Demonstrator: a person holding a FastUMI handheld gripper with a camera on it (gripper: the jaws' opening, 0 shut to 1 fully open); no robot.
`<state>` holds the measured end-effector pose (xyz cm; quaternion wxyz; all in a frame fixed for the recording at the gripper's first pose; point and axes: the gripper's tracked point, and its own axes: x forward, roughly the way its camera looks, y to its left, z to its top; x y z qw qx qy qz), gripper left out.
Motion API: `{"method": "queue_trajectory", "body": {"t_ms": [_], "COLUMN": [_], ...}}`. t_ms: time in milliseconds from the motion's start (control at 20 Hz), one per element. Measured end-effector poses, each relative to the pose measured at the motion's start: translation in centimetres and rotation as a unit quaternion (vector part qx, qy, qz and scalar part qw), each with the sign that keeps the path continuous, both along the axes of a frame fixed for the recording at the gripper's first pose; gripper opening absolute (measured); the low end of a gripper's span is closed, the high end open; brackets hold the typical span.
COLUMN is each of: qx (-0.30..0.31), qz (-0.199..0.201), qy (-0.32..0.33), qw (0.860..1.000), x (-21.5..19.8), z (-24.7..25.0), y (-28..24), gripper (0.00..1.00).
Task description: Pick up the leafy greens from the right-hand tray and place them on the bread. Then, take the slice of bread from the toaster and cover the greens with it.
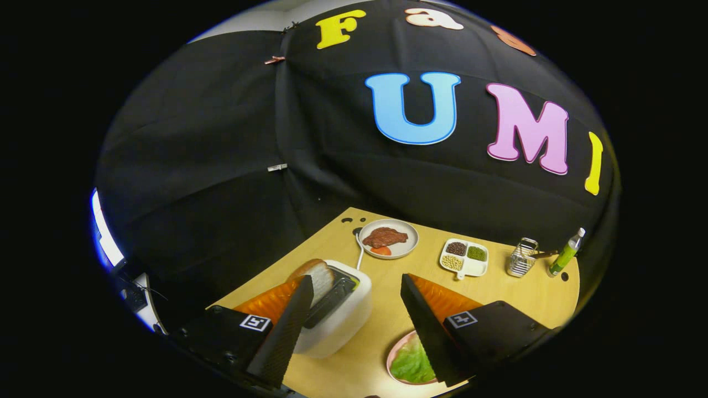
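Note:
A white toaster (337, 320) stands on the wooden table (498, 293), just beside my left finger. A slice of bread (321, 276) sticks up out of its slot, right at that finger's tip. The leafy greens (412, 362) lie in a pink plate (390, 359) low down beside my right finger, which hides part of them. My gripper (357, 279) hangs above the table, open wide, with nothing between its fingers. The toaster's right side lies under the gap between them.
Beyond the fingers is a white plate (410, 243) with a piece of meat and a tomato slice. To its right stand a divided dish of beans (464, 257), a small wire basket (521, 257) and a green bottle (565, 254). A white cable (360, 257) runs back from the toaster.

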<state>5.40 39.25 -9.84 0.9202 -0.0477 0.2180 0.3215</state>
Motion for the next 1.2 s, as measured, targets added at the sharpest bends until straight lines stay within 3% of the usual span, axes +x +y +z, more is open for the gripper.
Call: {"method": "queue_trajectory", "body": {"t_ms": [450, 750, 1050, 1200], "qx": [-0.017, -0.081, -0.092, -0.107], "qz": [0.031, 0.012, 0.005, 0.01], "qy": [0.004, 0.023, 0.044, 0.053], "qw": [0.999, 0.996, 0.995, 0.993], "x": [-0.2, 1.3, 2.0, 1.5], "z": [-2.5, -8.2, -9.9, -10.9], "y": [8.4, 10.1, 11.0, 11.3], "gripper": [0.99, 0.99, 0.82, 0.67]}}
